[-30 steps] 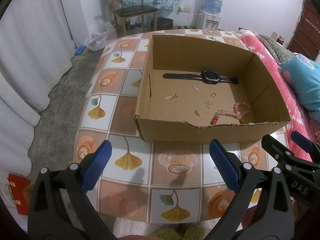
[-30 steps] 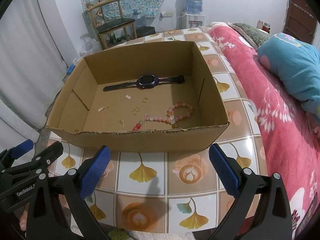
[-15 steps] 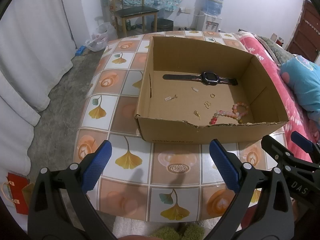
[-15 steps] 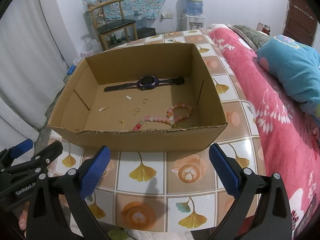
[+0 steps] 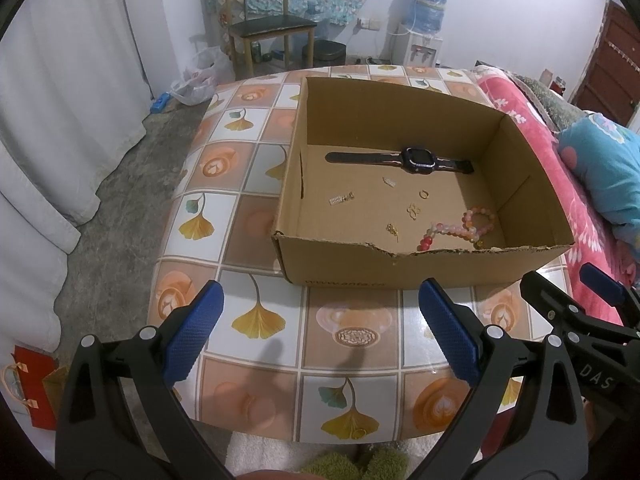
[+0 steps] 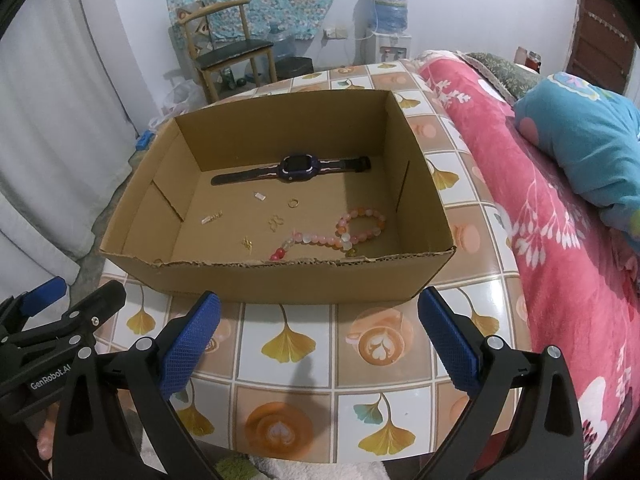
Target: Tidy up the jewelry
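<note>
An open cardboard box (image 5: 336,268) (image 6: 280,284) stands on a tiled table. Inside lie a dark wristwatch (image 5: 416,158) (image 6: 298,166), a pink bead bracelet (image 5: 464,228) (image 6: 348,232), a gold ring (image 5: 424,194) (image 6: 294,202) and several small gold and silver pieces (image 5: 340,199) (image 6: 276,222). My left gripper (image 5: 320,332) hovers open over the table's front, short of the box, holding nothing. My right gripper (image 6: 320,332) is open too, beside it and equally short of the box.
A bed with a pink floral blanket (image 6: 560,220) and a blue pillow (image 6: 580,144) runs along the right. A wooden chair (image 5: 260,28), water dispenser (image 6: 388,24) and white curtains (image 5: 60,100) stand beyond. A red paper bag (image 5: 32,392) sits on the floor at left.
Both grippers have drawn back and up a little from the box, which now looks slightly smaller. Nothing inside the box moved.
</note>
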A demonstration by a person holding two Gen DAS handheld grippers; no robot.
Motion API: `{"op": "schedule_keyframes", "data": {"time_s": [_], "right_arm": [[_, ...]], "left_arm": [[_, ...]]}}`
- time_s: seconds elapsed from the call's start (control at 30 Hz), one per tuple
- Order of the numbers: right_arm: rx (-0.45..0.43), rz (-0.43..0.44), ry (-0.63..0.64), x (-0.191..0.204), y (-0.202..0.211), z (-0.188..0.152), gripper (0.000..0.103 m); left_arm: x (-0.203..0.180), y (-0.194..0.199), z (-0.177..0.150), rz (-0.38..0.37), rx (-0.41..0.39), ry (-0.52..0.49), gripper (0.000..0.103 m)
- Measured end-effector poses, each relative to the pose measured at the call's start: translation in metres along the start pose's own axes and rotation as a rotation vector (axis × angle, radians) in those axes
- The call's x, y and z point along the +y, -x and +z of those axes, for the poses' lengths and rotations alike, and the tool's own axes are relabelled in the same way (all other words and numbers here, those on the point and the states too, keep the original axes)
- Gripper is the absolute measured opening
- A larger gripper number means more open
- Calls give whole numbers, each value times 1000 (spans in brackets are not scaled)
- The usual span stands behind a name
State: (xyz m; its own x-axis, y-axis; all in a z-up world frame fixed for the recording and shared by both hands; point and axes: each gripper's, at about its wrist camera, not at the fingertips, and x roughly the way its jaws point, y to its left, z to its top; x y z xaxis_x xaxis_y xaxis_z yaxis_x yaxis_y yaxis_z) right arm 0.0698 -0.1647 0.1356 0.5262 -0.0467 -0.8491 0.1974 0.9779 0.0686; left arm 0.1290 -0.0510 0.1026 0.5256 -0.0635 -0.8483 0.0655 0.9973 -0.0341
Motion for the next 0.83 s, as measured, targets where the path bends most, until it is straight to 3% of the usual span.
{"op": "schedule_keyframes", "data": {"time_s": [0.83], "right_arm": [[5,0,2,2,0,2,96]], "left_arm": [[4,-5,1,-9,14,10,95]]}}
